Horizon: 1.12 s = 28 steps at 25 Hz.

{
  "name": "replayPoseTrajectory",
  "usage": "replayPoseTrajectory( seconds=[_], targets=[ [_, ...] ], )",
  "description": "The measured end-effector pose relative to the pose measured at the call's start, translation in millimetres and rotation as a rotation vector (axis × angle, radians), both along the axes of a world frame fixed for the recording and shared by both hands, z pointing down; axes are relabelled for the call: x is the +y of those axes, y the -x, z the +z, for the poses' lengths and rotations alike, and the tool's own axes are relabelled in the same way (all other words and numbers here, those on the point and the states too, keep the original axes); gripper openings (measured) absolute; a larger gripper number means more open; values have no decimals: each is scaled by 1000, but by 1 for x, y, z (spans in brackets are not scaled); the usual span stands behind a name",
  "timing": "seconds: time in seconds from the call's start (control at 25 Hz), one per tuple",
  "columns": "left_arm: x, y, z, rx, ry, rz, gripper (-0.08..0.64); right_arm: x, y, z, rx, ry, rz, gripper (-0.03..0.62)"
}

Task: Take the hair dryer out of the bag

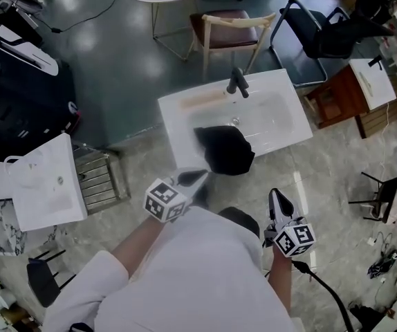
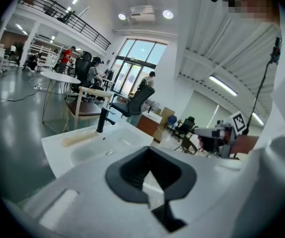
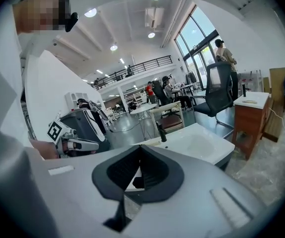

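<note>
Your left hand-held gripper (image 1: 196,178) and right hand-held gripper (image 1: 277,198) are both pressed together, empty. The black fabric bag (image 1: 225,149) lies at twelve o'clock on the white washbasin (image 1: 281,109).

White shirt (image 1: 185,282) — grey, marker-cubed grippers (image 1: 198,176) (image 1: 276,195)

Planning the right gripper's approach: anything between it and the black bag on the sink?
No. In the head view only bare floor tile lies between the right gripper and the black bag, which overhangs the front of the sink.
</note>
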<state>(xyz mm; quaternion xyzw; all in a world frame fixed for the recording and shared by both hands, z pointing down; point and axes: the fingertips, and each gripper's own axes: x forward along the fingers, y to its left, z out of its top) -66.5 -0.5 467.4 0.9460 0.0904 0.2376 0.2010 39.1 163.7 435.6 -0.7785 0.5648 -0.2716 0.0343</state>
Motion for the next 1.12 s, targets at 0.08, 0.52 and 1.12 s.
replayPoseTrajectory(
  seconds=[0.08,0.52,1.12],
  targets=[
    [-7,1,4,-6,1,-2,-2,-8,-3,2,-2,7,-3,5],
    [-26,2,11,2,55,-37,-2,-44,-14,13,-18,17,-72,4],
    [-45,-28,35,-58,65,-240,-1,-90,-77,62,48,173,-355,5]
  ],
)
